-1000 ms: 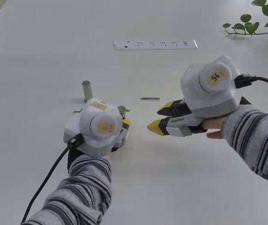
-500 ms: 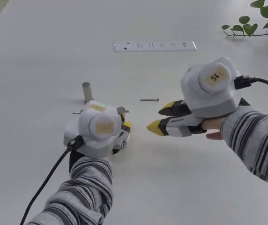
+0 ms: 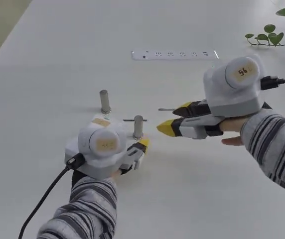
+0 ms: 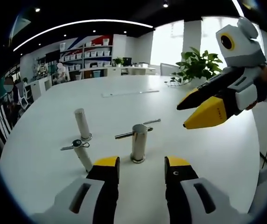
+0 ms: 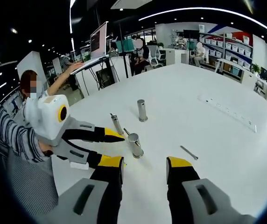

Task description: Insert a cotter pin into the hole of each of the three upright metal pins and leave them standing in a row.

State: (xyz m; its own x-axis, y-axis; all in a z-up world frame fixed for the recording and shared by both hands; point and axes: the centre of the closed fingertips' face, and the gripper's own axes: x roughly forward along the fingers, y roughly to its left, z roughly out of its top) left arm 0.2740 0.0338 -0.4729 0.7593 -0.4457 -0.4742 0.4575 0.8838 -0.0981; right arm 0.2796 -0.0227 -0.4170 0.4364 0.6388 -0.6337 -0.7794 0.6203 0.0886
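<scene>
Three upright metal pins stand on the white table point(image 3: 58, 59). The far pin point(image 3: 104, 101) point(image 4: 82, 123) is bare. The middle pin point(image 3: 138, 127) point(image 4: 139, 142) has a cotter pin point(image 3: 134, 120) through its top. A third pin point(image 4: 81, 154) carries a ringed cotter pin point(image 4: 73, 145); in the head view my left gripper's body hides it. My left gripper point(image 3: 140, 148) point(image 4: 142, 164) is open, with the middle pin just ahead of its jaws. My right gripper point(image 3: 175, 118) point(image 5: 145, 164) hovers open to the right of that pin. A loose cotter pin point(image 3: 166, 109) point(image 5: 189, 152) lies flat beyond it.
A white power strip point(image 3: 175, 54) lies at the far side of the table. Plant leaves point(image 3: 282, 30) hang over the far right corner. A black cable point(image 3: 48, 194) trails back from my left gripper. People sit at desks in the background of the right gripper view.
My left gripper has drawn back and left from the middle pin, which now stands free in front of it with its cotter pin showing. The right gripper has hardly moved. The head camera shifted.
</scene>
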